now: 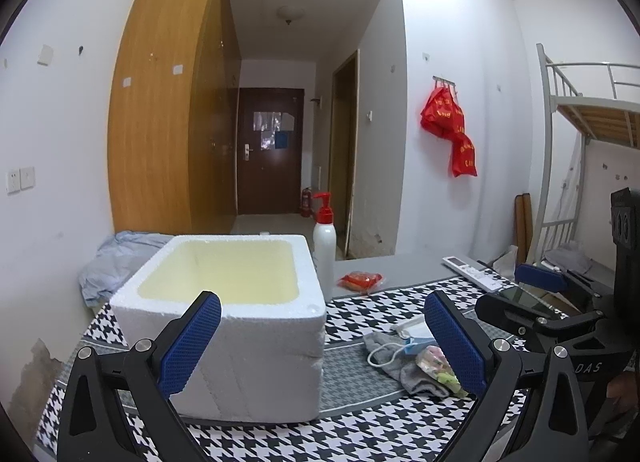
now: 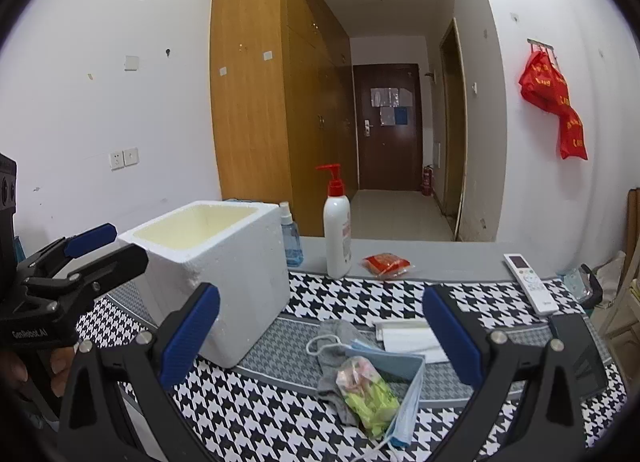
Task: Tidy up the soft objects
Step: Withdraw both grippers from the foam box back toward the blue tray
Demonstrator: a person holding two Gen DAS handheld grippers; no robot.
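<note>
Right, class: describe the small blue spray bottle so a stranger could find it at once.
Start at the white foam box on the checked cloth. Just behind its right corner stands the spray bottle, left of the pump bottle. It is shorter, see-through, filled with blue liquid.

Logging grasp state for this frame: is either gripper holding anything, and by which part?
Nothing is held. The left gripper and right gripper are both open, with nothing between their fingers; the sock lies on the table.
</note>
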